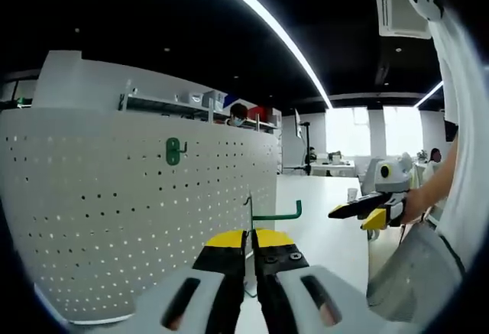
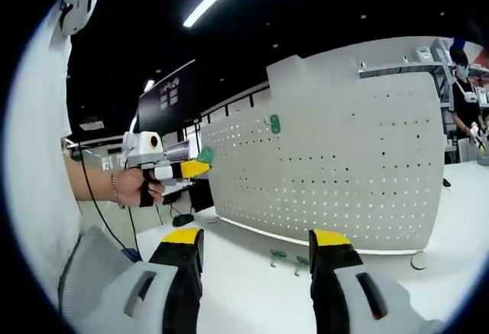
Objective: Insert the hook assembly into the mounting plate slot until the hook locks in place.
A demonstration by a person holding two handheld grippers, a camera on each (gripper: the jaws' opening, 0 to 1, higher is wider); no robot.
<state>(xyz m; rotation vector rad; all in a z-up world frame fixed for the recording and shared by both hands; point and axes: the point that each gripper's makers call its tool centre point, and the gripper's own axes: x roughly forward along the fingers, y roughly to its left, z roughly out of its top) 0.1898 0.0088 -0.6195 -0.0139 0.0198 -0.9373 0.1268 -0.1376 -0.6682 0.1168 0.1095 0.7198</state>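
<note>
Your left gripper (image 1: 250,248) had its yellow-tipped jaws pressed almost together on the thin stem of a green hook (image 1: 276,215), whose arm ran out to the right and turned up at the tip. You held it in front of the white pegboard (image 1: 114,219), near the board's right edge, not yet touching the holes. A second green hook (image 1: 174,150) was already seated high on the board, near its top edge.

Your right gripper (image 2: 256,254) stood with its jaws wide apart and nothing between them, above the white table (image 2: 244,288). Two more green hooks (image 2: 289,257) lay on the table just in front of the board's lower edge. Your left hand (image 2: 137,189) showed at the left, holding the other gripper up beside the board's left edge.
</note>
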